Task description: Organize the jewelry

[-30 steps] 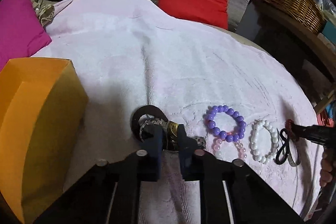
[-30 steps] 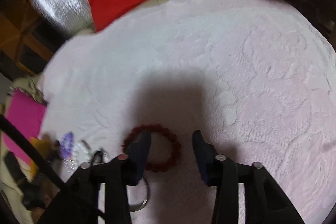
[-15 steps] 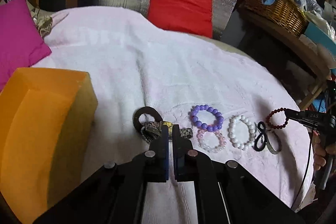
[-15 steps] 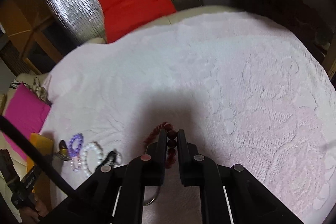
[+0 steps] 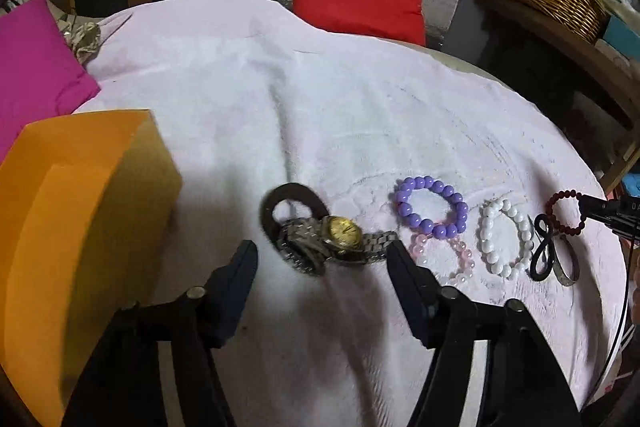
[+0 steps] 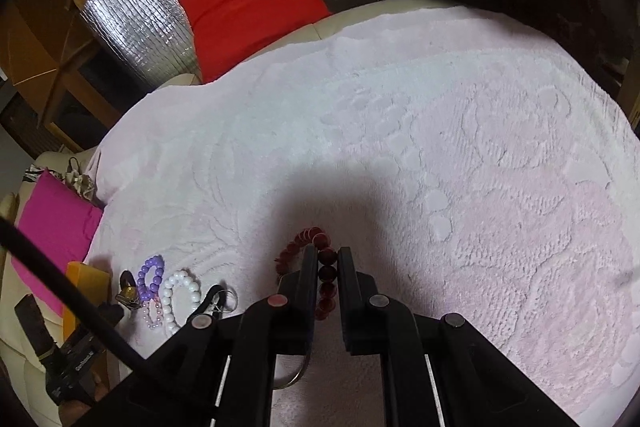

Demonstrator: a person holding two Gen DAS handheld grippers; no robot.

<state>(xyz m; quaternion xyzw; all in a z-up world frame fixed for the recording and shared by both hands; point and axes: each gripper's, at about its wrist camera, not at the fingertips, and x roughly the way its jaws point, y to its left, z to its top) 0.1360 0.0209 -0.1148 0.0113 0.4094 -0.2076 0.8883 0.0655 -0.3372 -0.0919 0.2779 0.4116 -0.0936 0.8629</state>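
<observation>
Right gripper (image 6: 328, 259) is clamping the dark red bead bracelet (image 6: 308, 243) between its fingers, pinching one side of the loop so the rest is sticking out past the tips, lower middle of the right wrist frame. In the left wrist view you can see the same bracelet at the far right edge, hanging off the gripper tip above the towel (image 5: 320, 107).

Left gripper (image 5: 322, 259) is sitting wide open, nothing in it, with the watch (image 5: 332, 239) lying on the towel between and just ahead of its fingertips, lower centre of the frame. Its metal band is crumpled up partly over a dark ring-shaped piece (image 5: 288, 203).

Handling-wise I'm guessing the beaded ones are light and floppy on elastic, and round beads like to roll out of a pinch, so grabbing across a couple of beads like the right side is doing seems sensible. The watch looks heavier and slick; I'd go for the case or the link band right beside it, since the loose band end will just swing.

Rest of the row, going right from the watch: purple bead bracelet (image 5: 430, 205), pale pink bead bracelet (image 5: 444, 259) touching it, white bead bracelet (image 5: 506, 235), then a black loop and metal bangle (image 5: 554, 259). Orange box (image 5: 80, 211) is at the left edge, probably where things go.
</observation>
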